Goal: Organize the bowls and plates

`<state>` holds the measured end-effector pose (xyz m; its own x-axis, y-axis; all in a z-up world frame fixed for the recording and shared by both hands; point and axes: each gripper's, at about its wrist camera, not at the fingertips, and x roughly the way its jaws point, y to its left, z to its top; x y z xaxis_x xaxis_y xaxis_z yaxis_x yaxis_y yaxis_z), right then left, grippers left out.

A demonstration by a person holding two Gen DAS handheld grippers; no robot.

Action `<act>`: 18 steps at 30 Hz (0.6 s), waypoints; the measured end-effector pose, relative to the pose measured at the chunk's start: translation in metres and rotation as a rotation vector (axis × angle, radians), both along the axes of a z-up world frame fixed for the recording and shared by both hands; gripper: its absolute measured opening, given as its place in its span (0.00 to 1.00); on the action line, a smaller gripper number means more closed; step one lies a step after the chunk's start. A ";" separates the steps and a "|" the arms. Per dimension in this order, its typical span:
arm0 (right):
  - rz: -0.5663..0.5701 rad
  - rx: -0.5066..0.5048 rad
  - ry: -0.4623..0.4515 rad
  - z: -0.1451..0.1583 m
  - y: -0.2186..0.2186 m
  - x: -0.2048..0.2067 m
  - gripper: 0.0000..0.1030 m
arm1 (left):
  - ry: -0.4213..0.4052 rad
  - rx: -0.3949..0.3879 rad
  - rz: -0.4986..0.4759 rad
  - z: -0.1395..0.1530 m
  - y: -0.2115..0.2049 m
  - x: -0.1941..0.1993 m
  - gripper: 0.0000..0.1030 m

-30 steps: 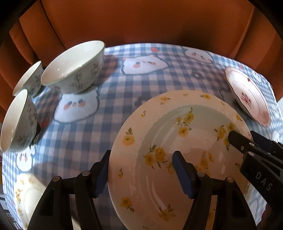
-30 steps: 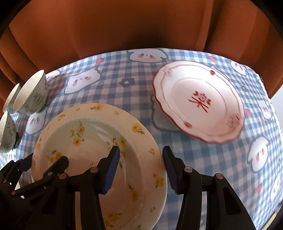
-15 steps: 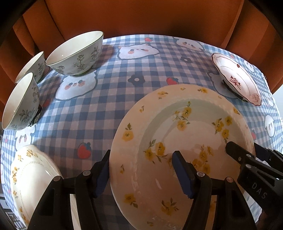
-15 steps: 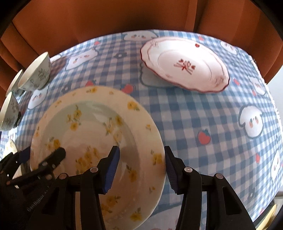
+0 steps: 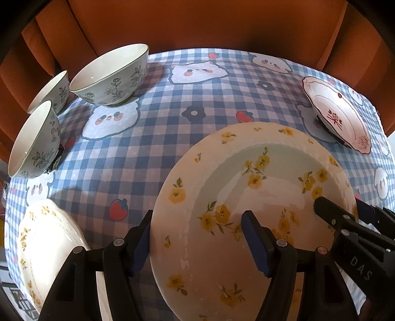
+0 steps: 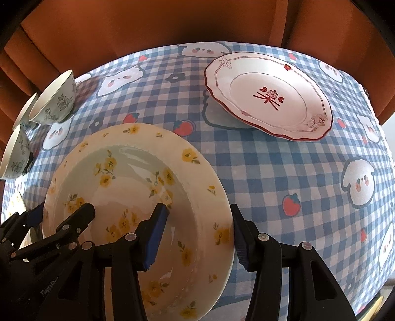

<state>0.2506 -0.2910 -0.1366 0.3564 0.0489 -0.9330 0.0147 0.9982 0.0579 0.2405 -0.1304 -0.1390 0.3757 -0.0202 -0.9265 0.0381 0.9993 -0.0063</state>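
Where the checked cloth point(image 5: 153, 158) meets the table's left edge, three bowls sit bunched: a small bowl point(image 5: 53, 90) far back at the edge, a near bowl point(image 5: 34, 143) just in front of it, and a big bowl point(image 5: 111, 74) just to their right, w/ the orange chair back point(image 5: 197, 22) close behind. A 2nd yellow-flower plate point(image 5: 47, 244) lies at the near left corner, its rim at the cloth's edge.

Between the bowls and the centre there's a wide bare strip of cloth, strawberries and animal faces printed on it, nothing standing there.

Centre-front: the yellow-flower plate point(image 5: 246, 197) is held off the cloth, tilted, by both tools. The left gripper point(image 5: 195, 237) straddles the plate's left rim, one finger outside, one inside the well, pads against it, so it's clamped on the rim. The right gripper point(image 6: 200, 229) does the same on the plate's right rim point(image 6: 222, 222): inner finger in the well, outer finger tight on the outside edge. Each gripper shows in the other's view, biting the opposite side.

Right of the held plate, more open cloth, approx. the whole near right corner down to the table edge. Far right at the back, the red-trim plate point(image 6: 269, 96) rests well apart from the held one, near the far edge.
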 end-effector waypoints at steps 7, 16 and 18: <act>-0.001 -0.016 -0.002 0.013 -0.004 -0.008 0.53 | -0.022 -0.014 -0.021 0.016 -0.002 -0.010 0.68; -0.008 -0.026 -0.045 0.045 0.011 -0.027 0.53 | -0.049 -0.034 -0.035 0.043 0.018 -0.030 0.68; -0.007 -0.028 -0.056 0.052 0.018 -0.032 0.53 | -0.054 -0.040 -0.036 0.048 0.026 -0.035 0.68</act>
<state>0.2183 -0.2734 -0.0842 0.4082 0.0206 -0.9127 0.0196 0.9993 0.0313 0.2050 -0.1045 -0.0906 0.4235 -0.0716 -0.9030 0.0759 0.9962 -0.0434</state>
